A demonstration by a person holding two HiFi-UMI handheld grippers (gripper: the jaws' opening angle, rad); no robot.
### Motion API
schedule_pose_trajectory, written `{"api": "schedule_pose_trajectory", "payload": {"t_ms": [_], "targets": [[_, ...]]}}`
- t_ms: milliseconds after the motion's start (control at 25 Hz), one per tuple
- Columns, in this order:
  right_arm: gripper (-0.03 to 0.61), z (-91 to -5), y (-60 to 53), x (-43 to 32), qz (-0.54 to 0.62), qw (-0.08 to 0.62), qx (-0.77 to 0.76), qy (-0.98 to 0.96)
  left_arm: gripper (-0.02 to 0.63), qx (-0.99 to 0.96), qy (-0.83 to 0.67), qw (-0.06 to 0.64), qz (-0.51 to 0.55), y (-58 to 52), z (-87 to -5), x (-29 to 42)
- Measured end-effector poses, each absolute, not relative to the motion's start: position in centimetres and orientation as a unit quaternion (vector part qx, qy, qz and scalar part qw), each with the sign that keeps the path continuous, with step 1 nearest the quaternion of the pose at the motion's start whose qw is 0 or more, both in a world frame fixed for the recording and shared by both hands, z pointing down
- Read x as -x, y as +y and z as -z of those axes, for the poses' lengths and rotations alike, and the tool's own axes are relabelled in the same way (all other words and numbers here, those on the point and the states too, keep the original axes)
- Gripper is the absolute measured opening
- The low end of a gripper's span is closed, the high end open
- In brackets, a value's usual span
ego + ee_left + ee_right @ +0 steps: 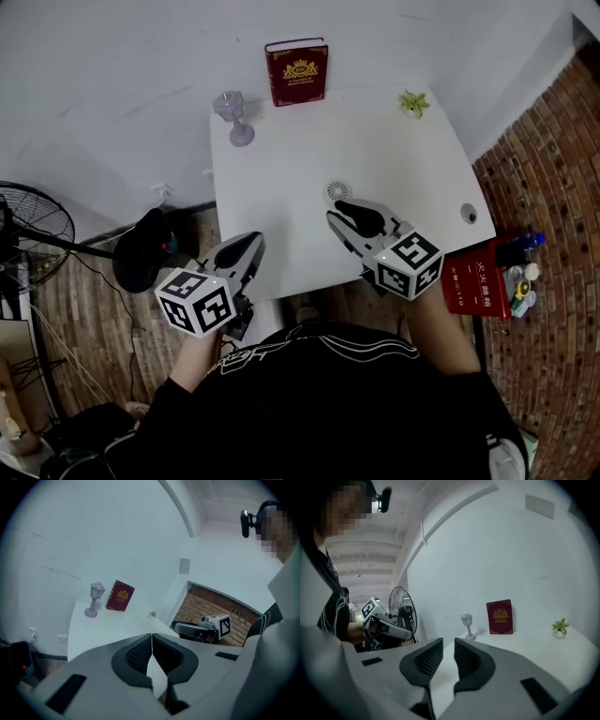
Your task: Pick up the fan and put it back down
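Our left claw is closed, our right claw slightly apart and empty, near the fan on the desk.

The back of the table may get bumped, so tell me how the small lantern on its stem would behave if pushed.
The lantern looks top-heavy: a wide head on a thin stem over a small round base, so a push up high would probably tip it. It seems translucent, maybe glass or plastic, so possibly fragile.
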State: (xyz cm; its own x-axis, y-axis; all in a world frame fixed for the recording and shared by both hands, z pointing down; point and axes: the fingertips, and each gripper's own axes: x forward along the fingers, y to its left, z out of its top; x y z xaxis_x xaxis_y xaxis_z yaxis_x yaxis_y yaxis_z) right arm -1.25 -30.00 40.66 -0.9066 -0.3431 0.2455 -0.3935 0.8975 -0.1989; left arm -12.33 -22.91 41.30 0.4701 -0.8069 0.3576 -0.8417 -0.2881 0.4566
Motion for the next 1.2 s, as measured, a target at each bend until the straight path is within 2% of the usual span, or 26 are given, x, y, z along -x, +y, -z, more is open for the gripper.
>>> {"api": "schedule_pose_trajectory", "payload": {"t_ms": [80,200,360,600,1200], "targets": [[0.003,-38.4,-28.7,1.1,-0.122,0.072,-0.189,-0.972,0.032,-0.811,-0.508,0.289,-0.021,-22.2,-39.7,12.0],[0.002,-35.6,-26.4,1.3,-0.130,0.029,-0.169,-0.977,0.032,-0.822,-0.503,0.267,-0.009,-20.9,-37.5,11.7],[0.002,-32.7,-23.1,2.1,-0.127,0.008,-0.130,-0.983,0.032,-0.838,-0.497,0.225,0.020,-19.0,-33.8,11.1],[0.002,-30.0,-18.6,3.8,-0.114,-0.008,-0.094,-0.989,0.032,-0.851,-0.494,0.179,0.006,-15.1,-31.6,10.7],[0.002,-29.6,-13.4,3.3,-0.105,-0.012,-0.102,-0.989,0.032,-0.857,-0.488,0.166,0.003,-9.4,-30.5,9.8]]}}
